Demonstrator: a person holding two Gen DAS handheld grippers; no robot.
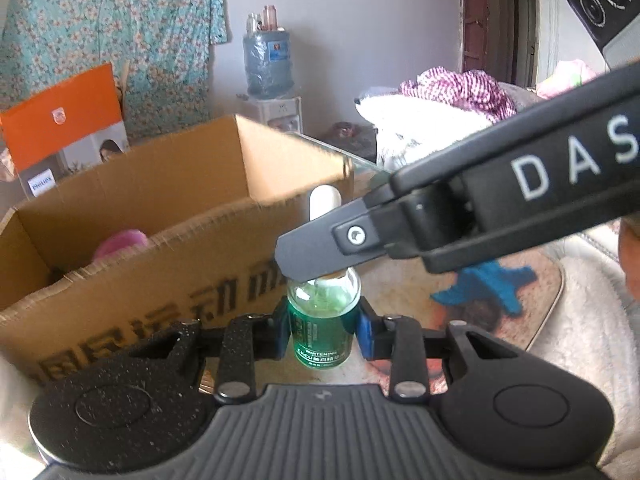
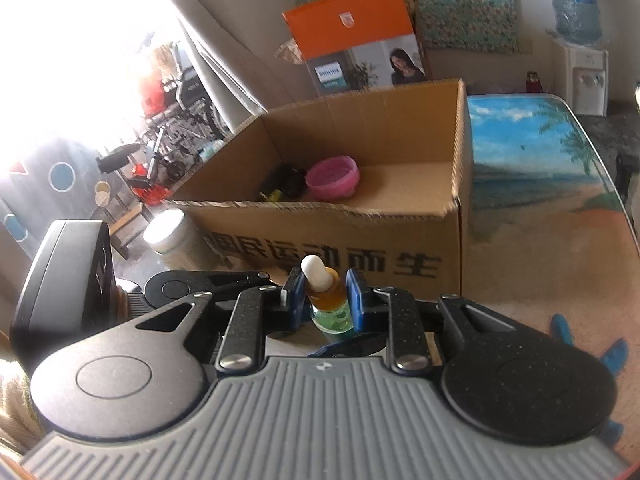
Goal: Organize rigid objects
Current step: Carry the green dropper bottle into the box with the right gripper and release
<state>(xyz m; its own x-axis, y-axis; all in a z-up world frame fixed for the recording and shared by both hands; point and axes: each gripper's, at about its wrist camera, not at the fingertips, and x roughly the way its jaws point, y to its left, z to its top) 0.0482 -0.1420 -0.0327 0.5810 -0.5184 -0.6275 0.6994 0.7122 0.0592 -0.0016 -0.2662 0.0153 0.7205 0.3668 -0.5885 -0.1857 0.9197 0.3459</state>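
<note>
A green glass dropper bottle [image 1: 322, 314] with an amber collar [image 2: 325, 286] and a white rubber bulb [image 1: 325, 200] stands upright just in front of a cardboard box [image 1: 160, 280]. My left gripper [image 1: 323, 331] is shut on the bottle's body, blue pads on both sides. My right gripper [image 2: 326, 300] is shut on the collar below the bulb. In the left wrist view the right gripper [image 1: 316, 258] reaches in from the right across the bottle's neck. One blue pad [image 2: 330, 350] of the left gripper shows under the bottle in the right wrist view.
The open cardboard box [image 2: 320, 240] holds a pink bowl [image 2: 332, 178] and a dark object [image 2: 284, 184]. A white jar [image 2: 172, 236] stands at the box's left front corner. The beach-print table [image 2: 540, 184] extends right. An orange carton [image 2: 352, 20] stands behind.
</note>
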